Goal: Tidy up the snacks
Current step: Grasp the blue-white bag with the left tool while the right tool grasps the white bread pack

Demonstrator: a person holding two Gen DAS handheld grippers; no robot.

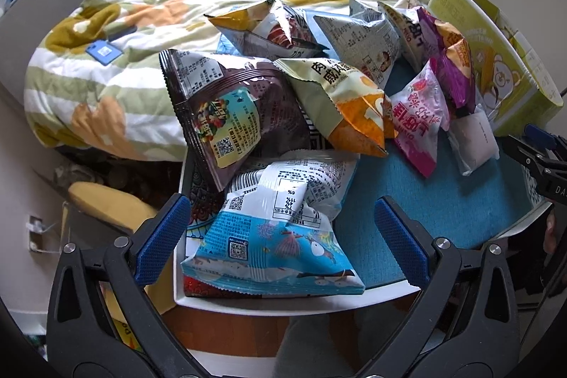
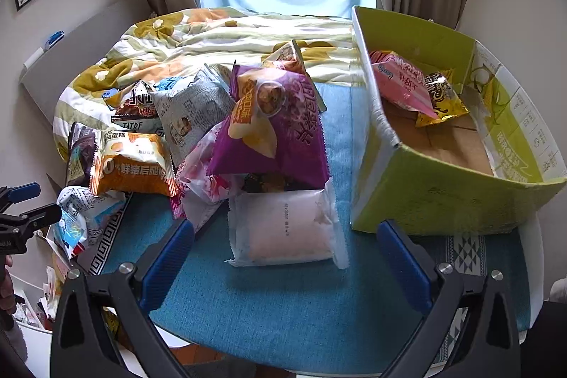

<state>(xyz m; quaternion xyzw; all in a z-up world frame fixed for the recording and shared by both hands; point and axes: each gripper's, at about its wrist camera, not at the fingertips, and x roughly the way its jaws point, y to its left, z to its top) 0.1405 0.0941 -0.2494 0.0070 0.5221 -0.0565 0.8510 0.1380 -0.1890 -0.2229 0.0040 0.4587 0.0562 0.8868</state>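
Several snack packets lie piled on a blue mat (image 2: 283,300) on a white table. My left gripper (image 1: 283,236) is open, its jaws on either side of a blue-and-white packet (image 1: 276,236) at the near left corner. A brown packet (image 1: 230,116) and an orange-green one (image 1: 347,105) lie behind it. My right gripper (image 2: 283,264) is open, just short of a white-pink packet (image 2: 287,225). A purple packet (image 2: 280,130) leans above it. A green cardboard box (image 2: 436,197) at the right holds a pink packet (image 2: 400,84) and a yellow one (image 2: 443,101).
A bed with a flowered quilt (image 2: 212,41) lies behind the table. A grey newsprint packet (image 2: 191,116) and an orange packet (image 2: 134,165) sit left of the pile. The box also shows in the left wrist view (image 1: 496,59). The table's white rim (image 1: 283,302) is close below.
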